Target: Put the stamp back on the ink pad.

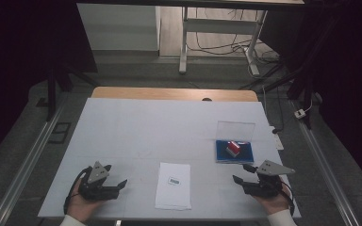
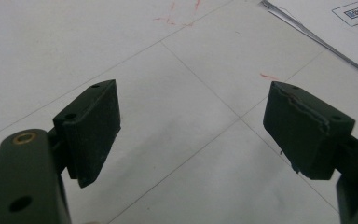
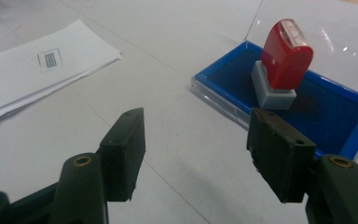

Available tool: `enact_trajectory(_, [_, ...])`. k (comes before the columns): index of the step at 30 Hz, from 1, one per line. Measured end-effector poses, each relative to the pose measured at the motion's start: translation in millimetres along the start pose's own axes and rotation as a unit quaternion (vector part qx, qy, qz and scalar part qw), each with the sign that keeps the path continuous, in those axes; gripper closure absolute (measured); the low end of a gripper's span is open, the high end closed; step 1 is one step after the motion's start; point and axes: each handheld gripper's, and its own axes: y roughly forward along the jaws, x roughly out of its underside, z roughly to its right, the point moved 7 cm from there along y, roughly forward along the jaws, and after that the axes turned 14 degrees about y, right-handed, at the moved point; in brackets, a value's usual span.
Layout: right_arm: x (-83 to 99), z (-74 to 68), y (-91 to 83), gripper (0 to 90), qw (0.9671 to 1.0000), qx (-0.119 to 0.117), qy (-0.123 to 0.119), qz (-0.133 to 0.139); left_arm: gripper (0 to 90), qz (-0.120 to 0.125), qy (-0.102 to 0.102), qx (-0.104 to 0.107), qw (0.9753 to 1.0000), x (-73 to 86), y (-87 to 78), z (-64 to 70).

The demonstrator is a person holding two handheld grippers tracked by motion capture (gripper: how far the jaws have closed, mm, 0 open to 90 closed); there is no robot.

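White table (image 1: 136,127) is lying under dim light. You are holding both grippers, left (image 1: 118,184) and right (image 1: 239,181), released and empty; the upright stamp (image 3: 282,60) on the ink pad (image 3: 340,116), right of frame, risks tipping.

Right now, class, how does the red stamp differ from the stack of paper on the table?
The red stamp stands upright on a grey base inside the blue ink pad tray; the stack of paper lies flat, directly on the table. The stamp is small and red; the paper is broad and white with a small printed mark. Neither is touched by a gripper.
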Motion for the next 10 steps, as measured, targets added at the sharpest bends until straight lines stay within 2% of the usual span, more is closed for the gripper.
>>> enact_trajectory(10, [1.4, -0.3, 3.1, 36.8, 0.9999, 0.004, -0.008, -0.009, 18.8, -0.002, 0.001, -0.002, 1.0000, 0.1, 0.6, 0.0])
